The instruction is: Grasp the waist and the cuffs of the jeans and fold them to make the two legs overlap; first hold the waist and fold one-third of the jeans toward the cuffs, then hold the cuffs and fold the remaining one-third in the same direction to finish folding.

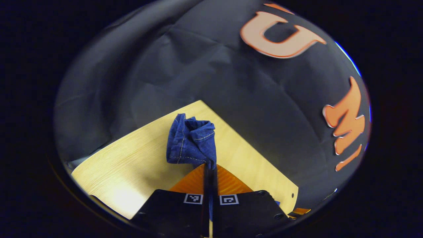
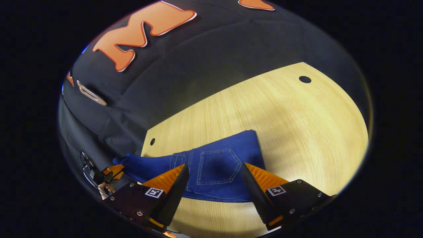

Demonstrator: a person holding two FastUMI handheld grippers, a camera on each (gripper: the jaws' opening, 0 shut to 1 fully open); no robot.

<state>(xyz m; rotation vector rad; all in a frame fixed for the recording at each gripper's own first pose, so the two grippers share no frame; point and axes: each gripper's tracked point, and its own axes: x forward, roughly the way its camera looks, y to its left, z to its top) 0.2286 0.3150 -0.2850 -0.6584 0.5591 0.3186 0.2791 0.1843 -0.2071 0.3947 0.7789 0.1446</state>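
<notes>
Left tongs [image 1: 209,172]: clamped on a bunched hem of the jeans [image 2: 214,165].
Right tongs [image 2: 214,185]: wide apart, empty, over the pocket.
Worktop [image 2: 297,115]: jeans run toward left tongs.

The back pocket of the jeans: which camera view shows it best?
The right gripper view. The back pocket lies flat and unobstructed between the open right gripper fingers, stitching visible. The left gripper view shows a bunched cuff end clamped in the left gripper.
</notes>
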